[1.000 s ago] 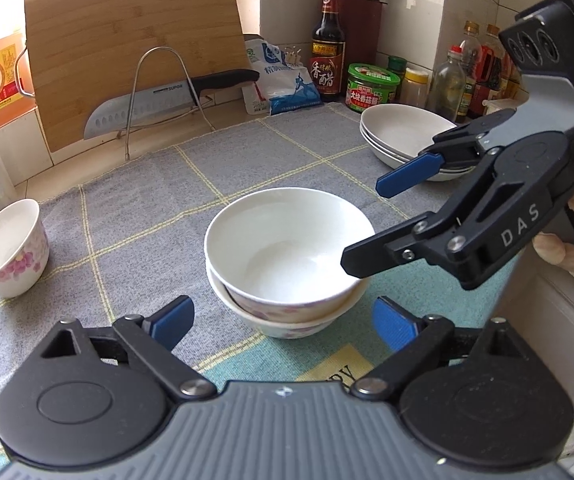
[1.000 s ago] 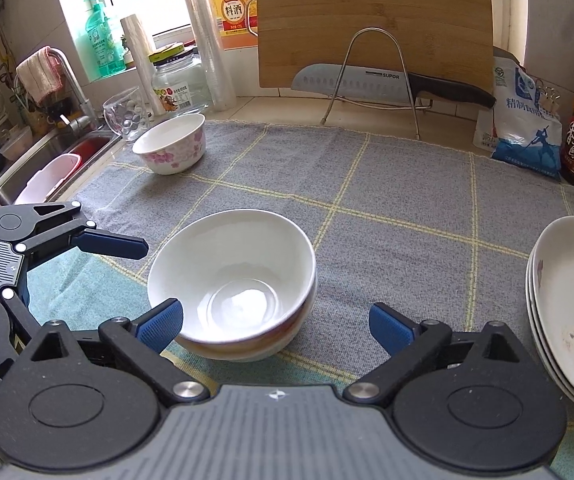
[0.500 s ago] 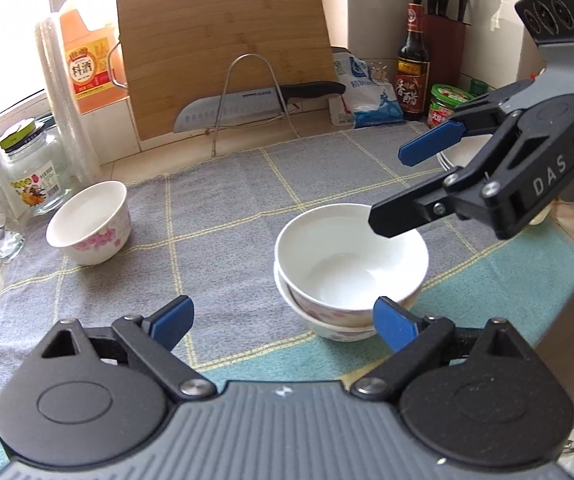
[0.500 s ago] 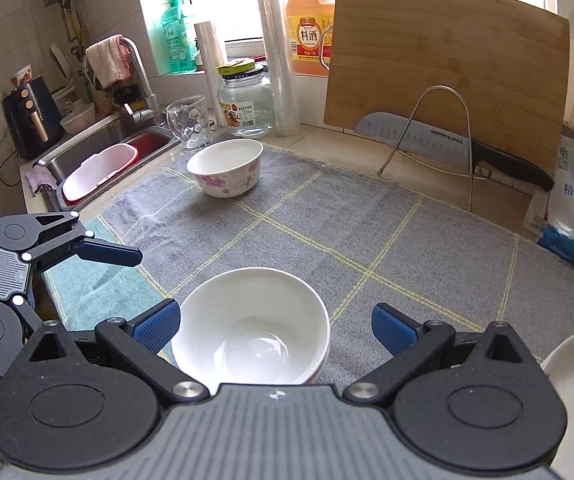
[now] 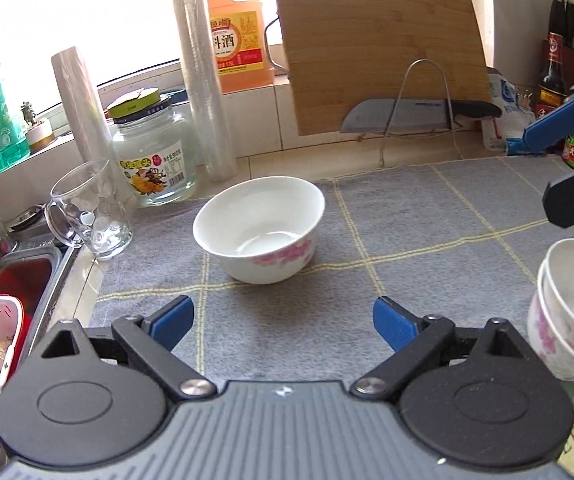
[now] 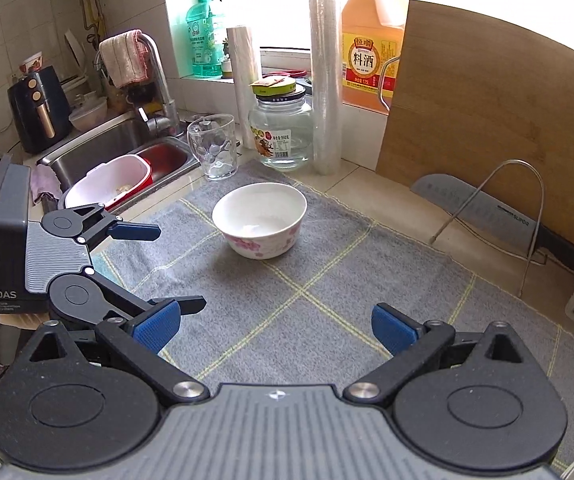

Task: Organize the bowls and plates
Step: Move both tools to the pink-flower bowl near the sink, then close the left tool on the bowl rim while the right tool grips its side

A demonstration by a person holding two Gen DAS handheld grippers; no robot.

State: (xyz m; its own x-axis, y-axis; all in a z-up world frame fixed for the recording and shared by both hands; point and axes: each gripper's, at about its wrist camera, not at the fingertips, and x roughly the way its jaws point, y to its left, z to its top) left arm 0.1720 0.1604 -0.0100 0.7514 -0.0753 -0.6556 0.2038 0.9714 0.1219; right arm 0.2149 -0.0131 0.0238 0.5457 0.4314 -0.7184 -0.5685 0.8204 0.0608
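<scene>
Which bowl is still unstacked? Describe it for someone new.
Start at the grey checked cloth on the counter. Near its sink-side end, by the glass mug, sits the lone bowl: white with pink flowers. The other bowls are nested; this one stands alone.

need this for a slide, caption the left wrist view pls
Open left claw faces a lone floral bowl on the grey mat, two stacked bowls at right.
</scene>
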